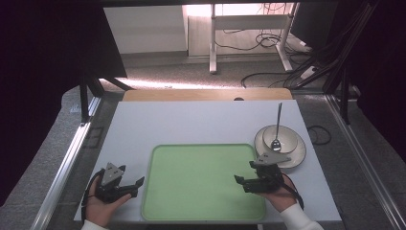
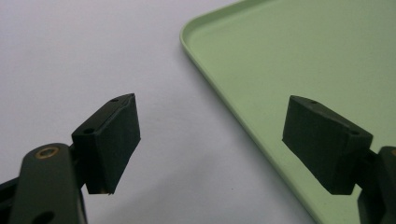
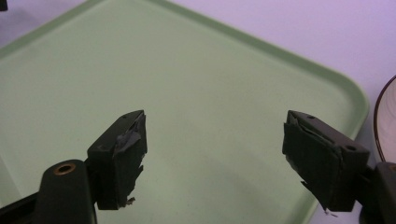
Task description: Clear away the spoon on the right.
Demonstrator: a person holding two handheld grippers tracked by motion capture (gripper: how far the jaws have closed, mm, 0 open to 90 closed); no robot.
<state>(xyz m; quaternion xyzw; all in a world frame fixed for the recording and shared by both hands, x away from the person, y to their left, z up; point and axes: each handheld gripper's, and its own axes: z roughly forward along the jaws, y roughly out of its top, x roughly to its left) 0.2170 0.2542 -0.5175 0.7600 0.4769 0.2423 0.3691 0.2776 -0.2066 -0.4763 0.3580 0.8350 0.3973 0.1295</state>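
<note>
Here both tools, left [image 1: 135,187] and right [image 1: 243,182], gape wide and empty, flanking the green tray [image 1: 203,179], bowl [image 1: 282,139] nearby.

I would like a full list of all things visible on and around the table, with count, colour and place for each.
tray: 1, light green, middle of the table near the person, nothing on it
plate: 1, cream, right of the tray
bowl: 1, cream, on the plate
spoon: 1, silver, standing in the bowl, handle leaning away from the person
table: 1, white top
desk legs: white, on the floor behind the table
cables: several, black, on the floor behind
left tongs: 1, black, open, left of the tray
right tongs: 1, black, open, over the tray's right side
hands: 2, holding the tongs
</note>
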